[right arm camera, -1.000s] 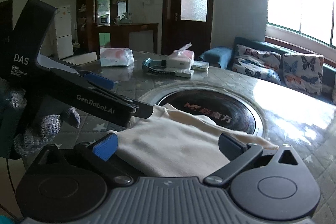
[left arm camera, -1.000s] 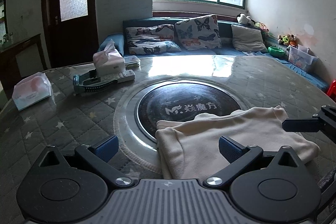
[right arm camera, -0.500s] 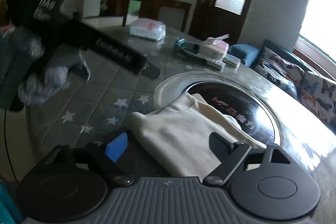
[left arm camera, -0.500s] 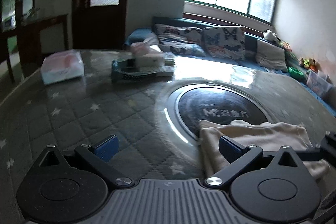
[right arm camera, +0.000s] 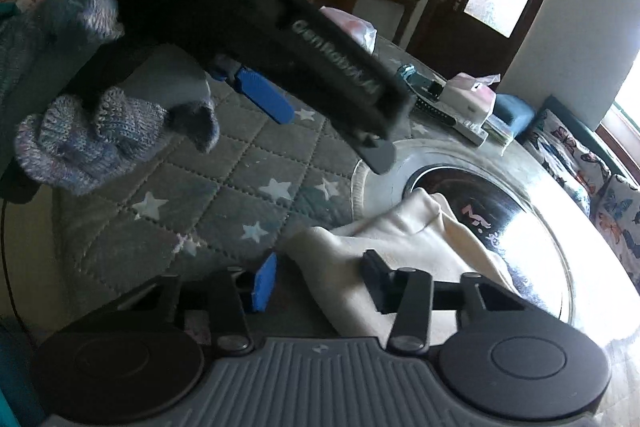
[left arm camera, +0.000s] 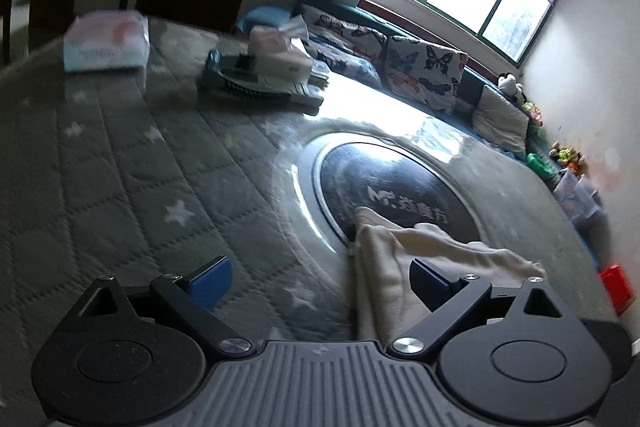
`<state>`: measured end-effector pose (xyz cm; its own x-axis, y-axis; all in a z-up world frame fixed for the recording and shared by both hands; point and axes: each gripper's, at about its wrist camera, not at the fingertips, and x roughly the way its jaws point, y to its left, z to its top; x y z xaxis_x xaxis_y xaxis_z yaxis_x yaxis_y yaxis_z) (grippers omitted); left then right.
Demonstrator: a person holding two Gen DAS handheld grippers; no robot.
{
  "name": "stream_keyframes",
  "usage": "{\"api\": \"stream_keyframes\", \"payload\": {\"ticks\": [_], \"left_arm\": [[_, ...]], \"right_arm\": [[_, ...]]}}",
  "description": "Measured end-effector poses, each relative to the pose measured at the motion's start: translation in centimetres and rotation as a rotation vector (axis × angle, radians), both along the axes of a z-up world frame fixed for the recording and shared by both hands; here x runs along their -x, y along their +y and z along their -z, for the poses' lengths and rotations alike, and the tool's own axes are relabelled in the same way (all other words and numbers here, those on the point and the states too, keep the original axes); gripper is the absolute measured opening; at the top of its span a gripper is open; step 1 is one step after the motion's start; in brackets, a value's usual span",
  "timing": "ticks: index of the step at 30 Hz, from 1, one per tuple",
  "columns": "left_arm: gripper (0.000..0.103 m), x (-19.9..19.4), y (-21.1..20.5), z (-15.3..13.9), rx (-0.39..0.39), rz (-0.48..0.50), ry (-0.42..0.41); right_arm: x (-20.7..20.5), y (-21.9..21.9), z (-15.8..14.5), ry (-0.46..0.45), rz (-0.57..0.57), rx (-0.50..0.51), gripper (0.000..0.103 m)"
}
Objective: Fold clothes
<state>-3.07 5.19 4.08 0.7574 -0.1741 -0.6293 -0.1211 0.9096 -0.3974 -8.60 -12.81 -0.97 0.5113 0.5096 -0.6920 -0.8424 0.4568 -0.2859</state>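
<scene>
**Cream garment on table, both grippers open, left pulled away**

Left gripper [left arm camera: 320, 281]: jaws wide apart, holding nothing. Its right blue pad [left arm camera: 430, 285] sits over the near edge of the cream garment [left arm camera: 404, 251]; contact can't be told. Left pad is over bare quilted table cover [left arm camera: 120, 167].

Right gripper [right arm camera: 316, 277]: jaws apart but narrower than a second ago, nothing clamped. The garment's [right arm camera: 392, 247] near-left corner lies between the pads; touch unclear.

The garment is folded and lies half on the round black glass disc [left arm camera: 400, 183], half on the quilted cover beside it. In the left wrist view its long axis runs from the disc's near-left rim off toward the right.

Versus 1 s ago: left gripper has swung left and tilted, so the garment sits further right in its view. In the right wrist view the left gripper [right arm camera: 320, 99] is now lifted, above the cover left of the disc, gloved hand [right arm camera: 92, 131] gripping its handle.

Beyond the disc: tissue boxes [left arm camera: 276, 43], a wipes pack [left arm camera: 106, 43].
</scene>
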Motion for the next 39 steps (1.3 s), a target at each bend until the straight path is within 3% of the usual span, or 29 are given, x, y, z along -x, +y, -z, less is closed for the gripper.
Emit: {"api": "stream_keyframes", "payload": {"ticks": [4, 6, 9, 18, 21, 23, 26, 34, 39], "left_arm": [[0.097, -0.7, 0.1, 0.6, 0.092, -0.01, 0.033], [0.097, -1.0, 0.0, 0.8, 0.129, -0.011, 0.046], [0.096, -1.4, -0.3, 1.1, 0.177, -0.01, 0.066], [0.08, -3.5, -1.1, 2.1, 0.316, 0.0, 0.14], [0.065, -4.1, -1.5, 2.5, 0.348, 0.011, 0.158], [0.043, -4.4, -1.8, 3.0, 0.366, 0.021, 0.171], [0.022, -4.7, -2.1, 3.8, 0.382, 0.023, 0.185], [0.02, -4.6, -2.4, 3.8, 0.362, 0.028, 0.177], [0.02, -4.6, -2.7, 3.8, 0.347, 0.031, 0.172]], "right_arm": [[-0.8, -0.5, -0.3, 0.025, 0.032, -0.031, 0.021], [-1.2, -1.1, -0.8, 0.048, 0.048, -0.069, 0.018], [-2.0, -2.1, -1.7, 0.09, 0.075, -0.133, 0.016], [-3.3, -5.1, -3.7, 0.159, 0.123, -0.282, 0.016], [-3.1, -5.5, -3.7, 0.17, 0.121, -0.306, 0.015], [-2.8, -5.6, -3.6, 0.177, 0.117, -0.312, 0.015], [-2.3, -5.7, -3.3, 0.186, 0.11, -0.316, 0.015], [-2.7, -8.9, -3.4, 0.217, 0.186, -0.361, 0.021], [-4.6, -13.2, -3.3, 0.168, 0.36, -0.363, 0.024]]}}
